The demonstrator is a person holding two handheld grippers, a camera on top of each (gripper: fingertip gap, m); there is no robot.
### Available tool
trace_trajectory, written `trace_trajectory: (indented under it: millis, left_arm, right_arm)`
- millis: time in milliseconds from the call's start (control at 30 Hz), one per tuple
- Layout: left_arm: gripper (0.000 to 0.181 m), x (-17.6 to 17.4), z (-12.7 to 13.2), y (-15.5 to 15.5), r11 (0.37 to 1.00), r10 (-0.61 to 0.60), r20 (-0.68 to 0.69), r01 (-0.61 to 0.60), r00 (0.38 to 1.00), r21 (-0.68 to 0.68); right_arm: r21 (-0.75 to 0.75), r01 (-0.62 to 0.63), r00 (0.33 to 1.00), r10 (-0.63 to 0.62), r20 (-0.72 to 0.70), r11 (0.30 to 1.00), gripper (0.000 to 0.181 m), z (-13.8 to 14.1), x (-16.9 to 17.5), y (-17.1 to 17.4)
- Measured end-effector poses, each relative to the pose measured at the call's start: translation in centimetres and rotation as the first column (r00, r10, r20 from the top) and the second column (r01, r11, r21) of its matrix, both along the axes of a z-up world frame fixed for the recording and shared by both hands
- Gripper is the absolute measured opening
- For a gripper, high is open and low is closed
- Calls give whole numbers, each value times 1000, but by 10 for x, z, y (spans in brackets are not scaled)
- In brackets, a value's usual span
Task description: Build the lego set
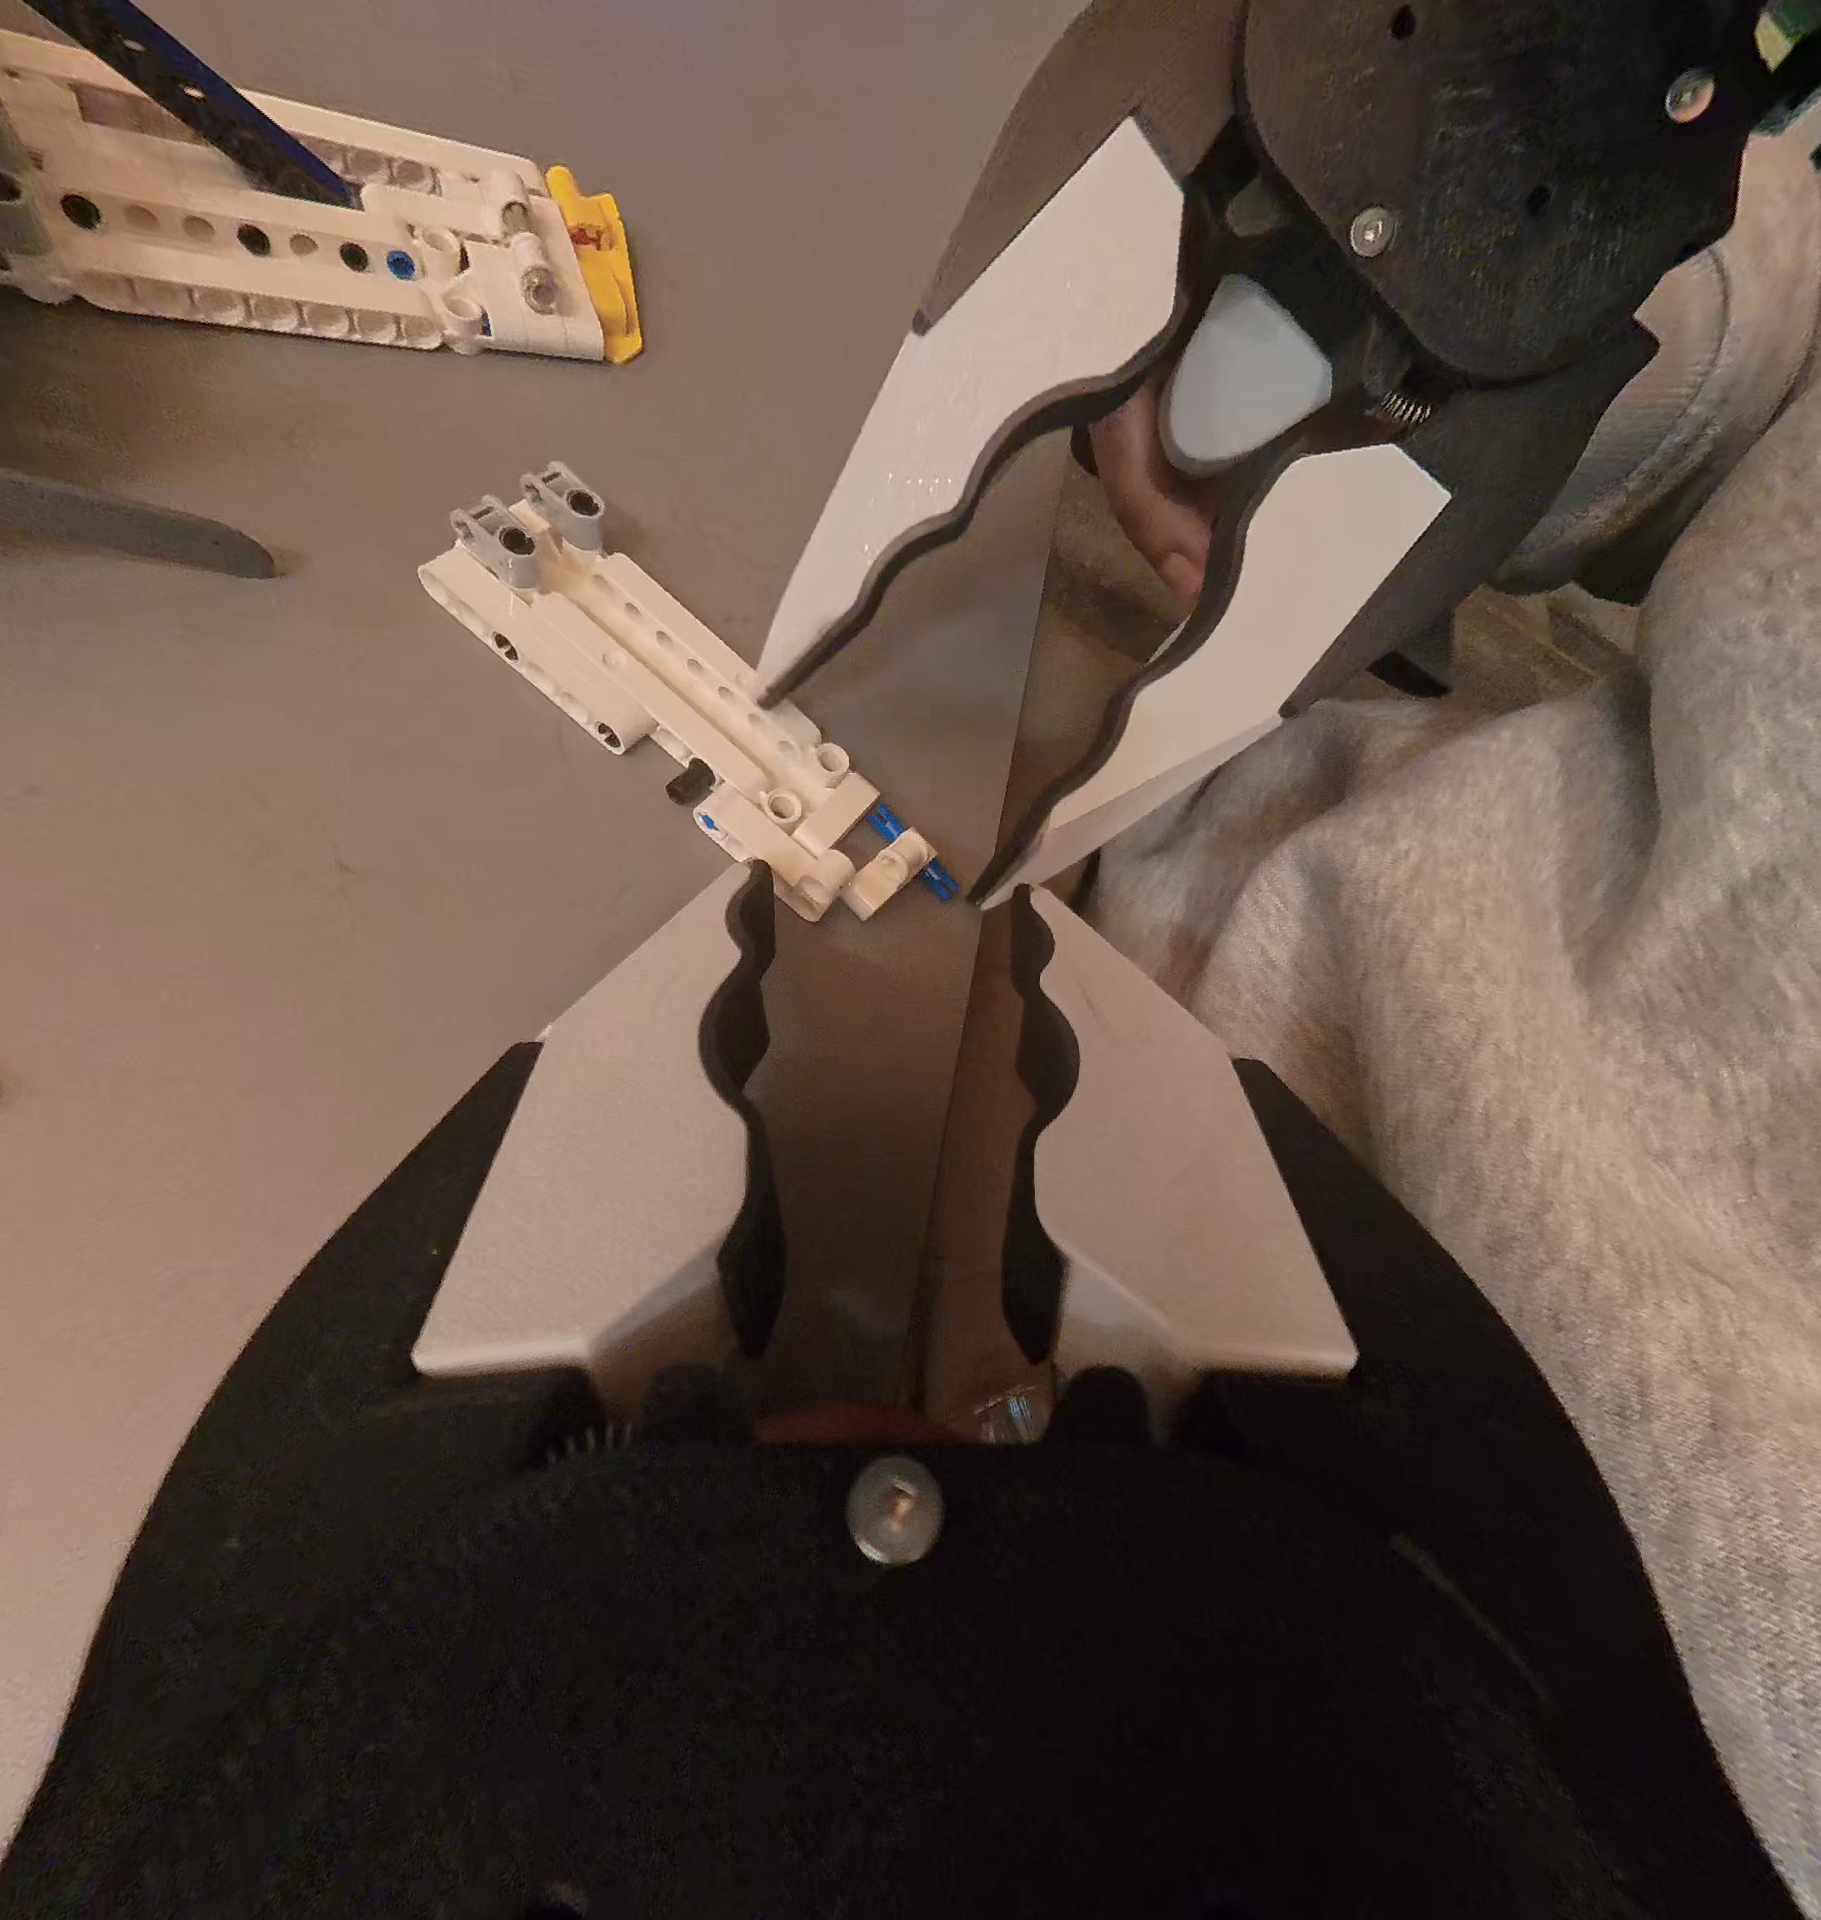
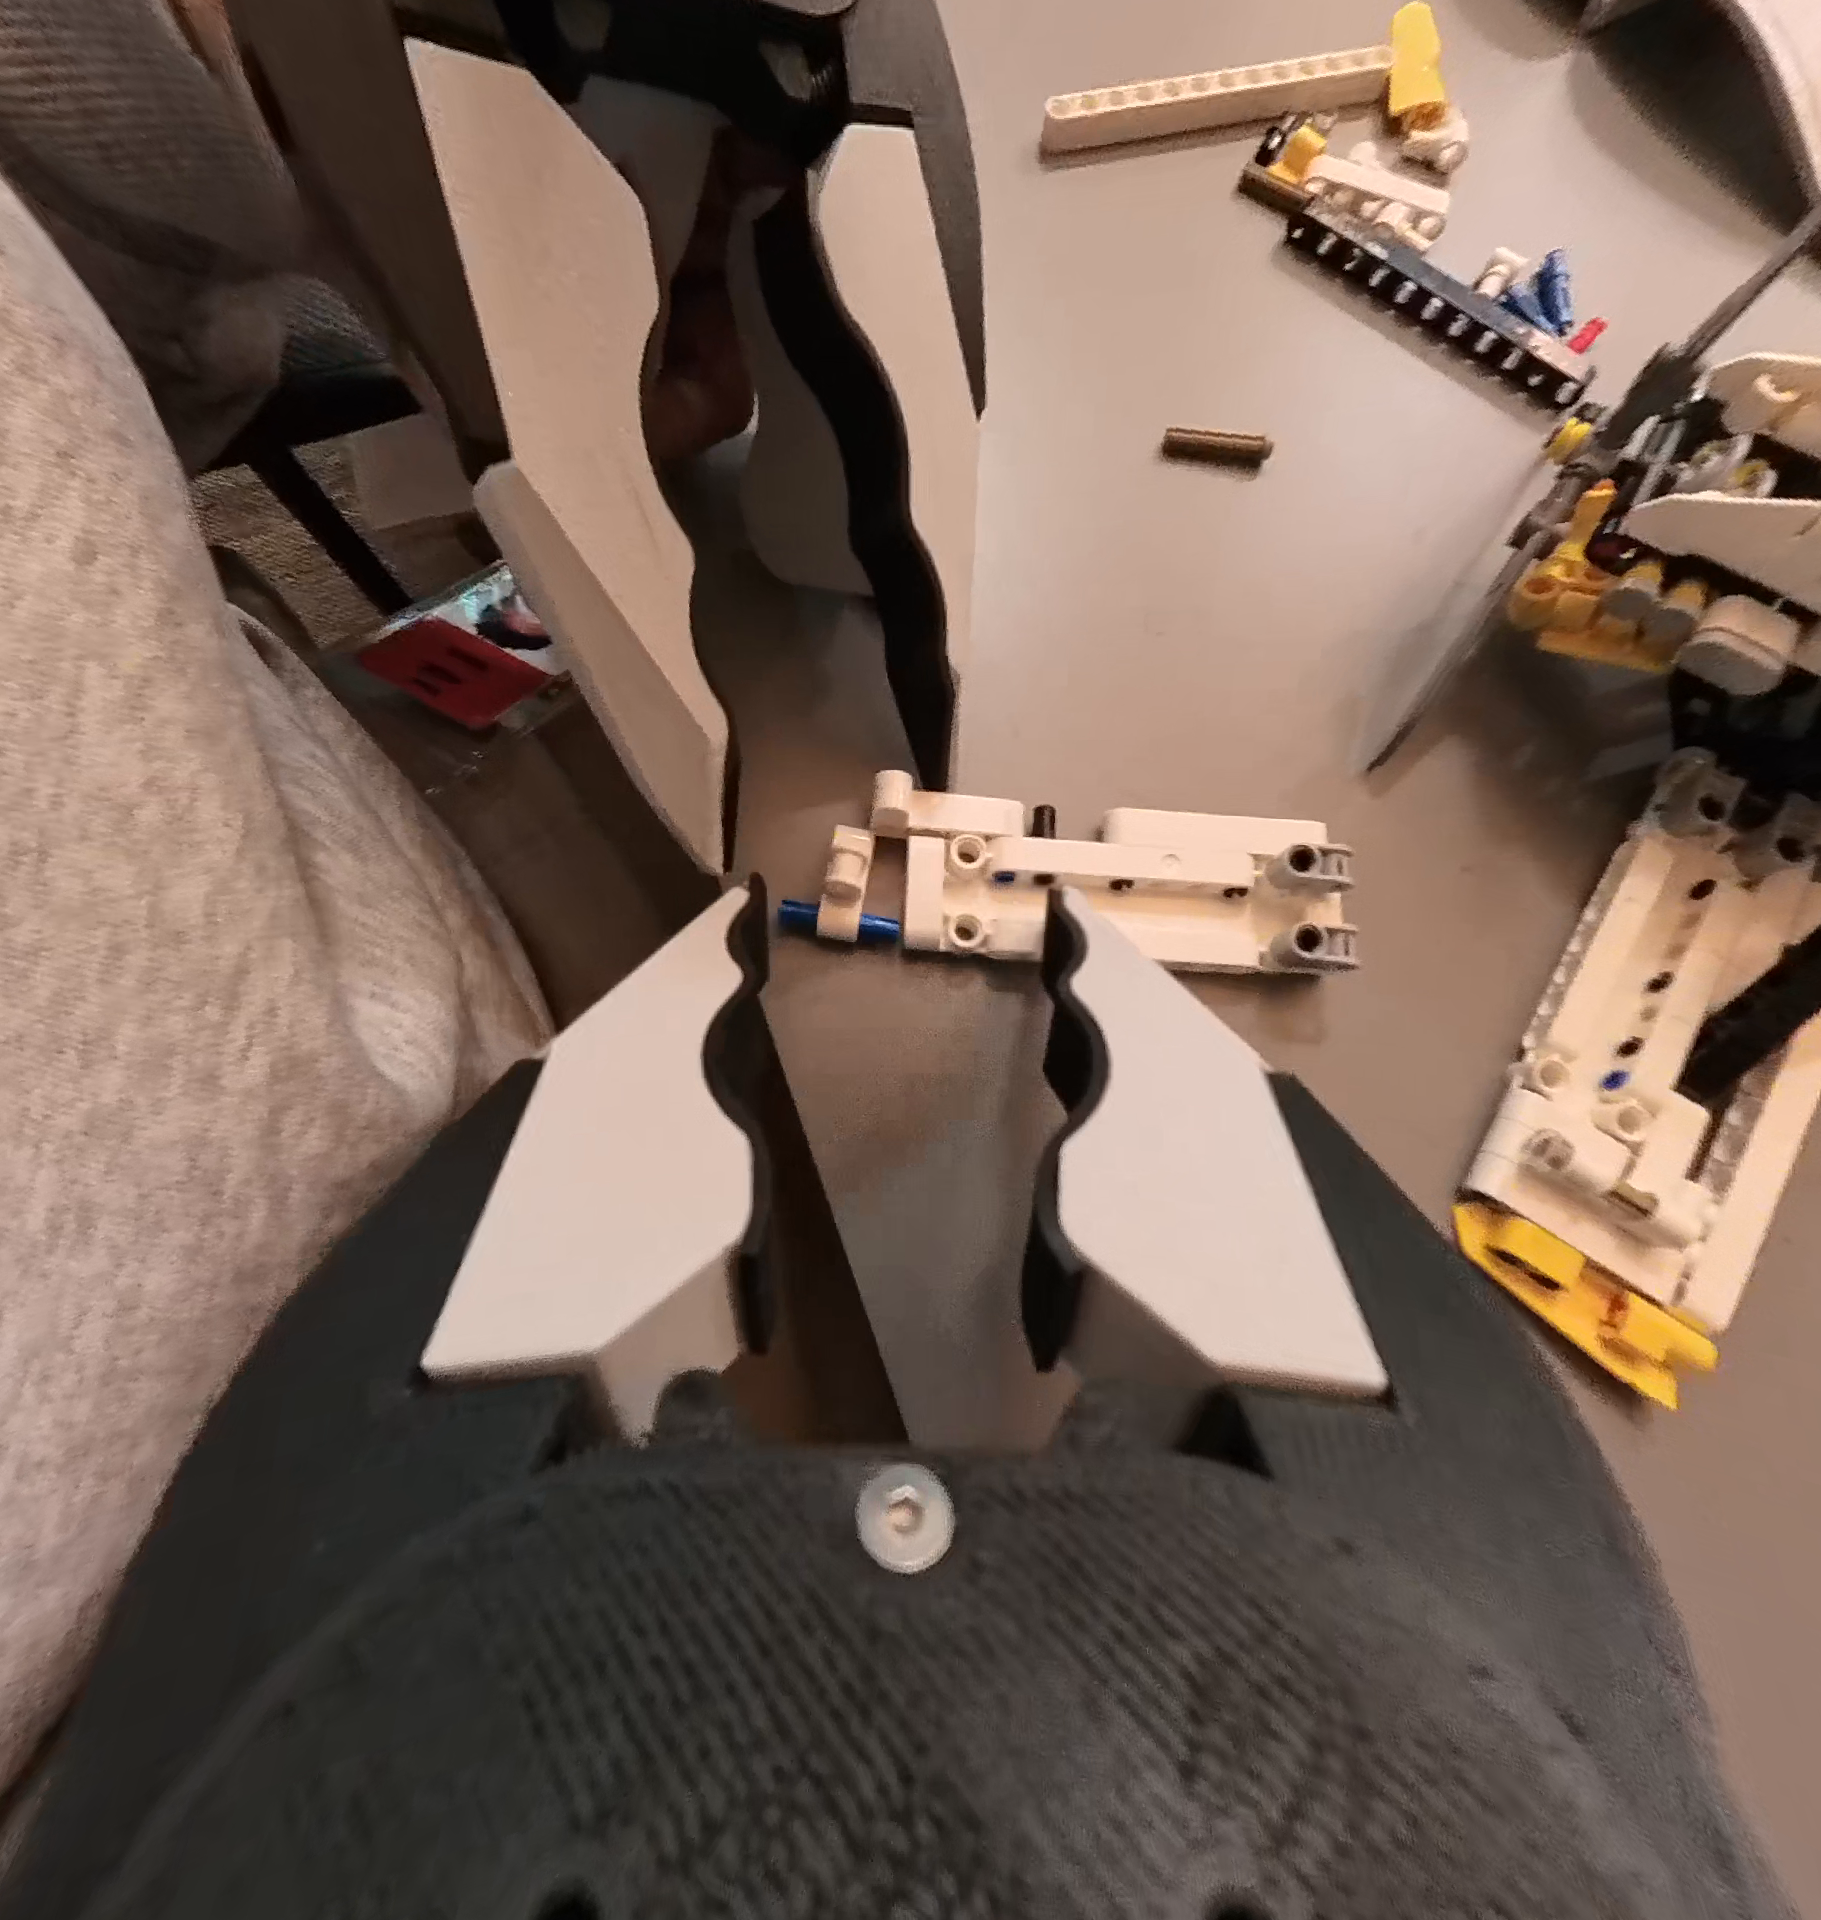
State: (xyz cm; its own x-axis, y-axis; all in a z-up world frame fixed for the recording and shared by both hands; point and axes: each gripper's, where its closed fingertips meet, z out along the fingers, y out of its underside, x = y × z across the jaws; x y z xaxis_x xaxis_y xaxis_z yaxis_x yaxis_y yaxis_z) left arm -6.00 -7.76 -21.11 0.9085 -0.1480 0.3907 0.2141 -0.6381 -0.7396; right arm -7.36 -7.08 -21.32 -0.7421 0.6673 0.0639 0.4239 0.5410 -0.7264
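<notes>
A small white Lego subassembly (image 1: 667,696) with grey connectors and a blue axle (image 1: 916,847) lies flat on the grey table near its edge. It also shows in the right wrist view (image 2: 1145,894). My left gripper (image 1: 885,894) is open and empty, with its tips at the axle end of the subassembly. My right gripper (image 2: 906,899) is open and empty, and one fingertip overlaps the subassembly's near edge. Each gripper shows in the other's view, the right (image 1: 875,795) and the left (image 2: 831,821), tips almost meeting over that end.
The large white, yellow and black model (image 2: 1664,935) stands to the right and shows at the top left in the left wrist view (image 1: 262,239). A long white beam (image 2: 1218,99), a black beam with small parts (image 2: 1436,301) and a brown axle (image 2: 1215,445) lie farther back. A grey sleeve (image 1: 1508,1039) lies along the table edge. Less than 4 cm separates the two grippers' tips.
</notes>
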Motion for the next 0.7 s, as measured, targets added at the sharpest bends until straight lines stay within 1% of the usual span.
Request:
trace_trajectory:
  millis: [133,333,467,700]
  left_arm:
    - [43,0,0,0,1000,-2,0,2,1000,0]
    - [43,0,0,0,1000,-2,-3,2,1000,-1]
    - [43,0,0,0,1000,-2,-1,2,1000,-1]
    - [42,0,0,0,1000,-3,0,3,1000,-1]
  right_arm:
    - [27,23,1000,-23,1,999,55,-4,0,5]
    - [23,3,1000,-3,5,1000,55,-1,2,1]
    - [44,-11,1000,11,-4,999,46,-1,2,0]
    - [29,-34,999,34,3,999,40,1,4,-3]
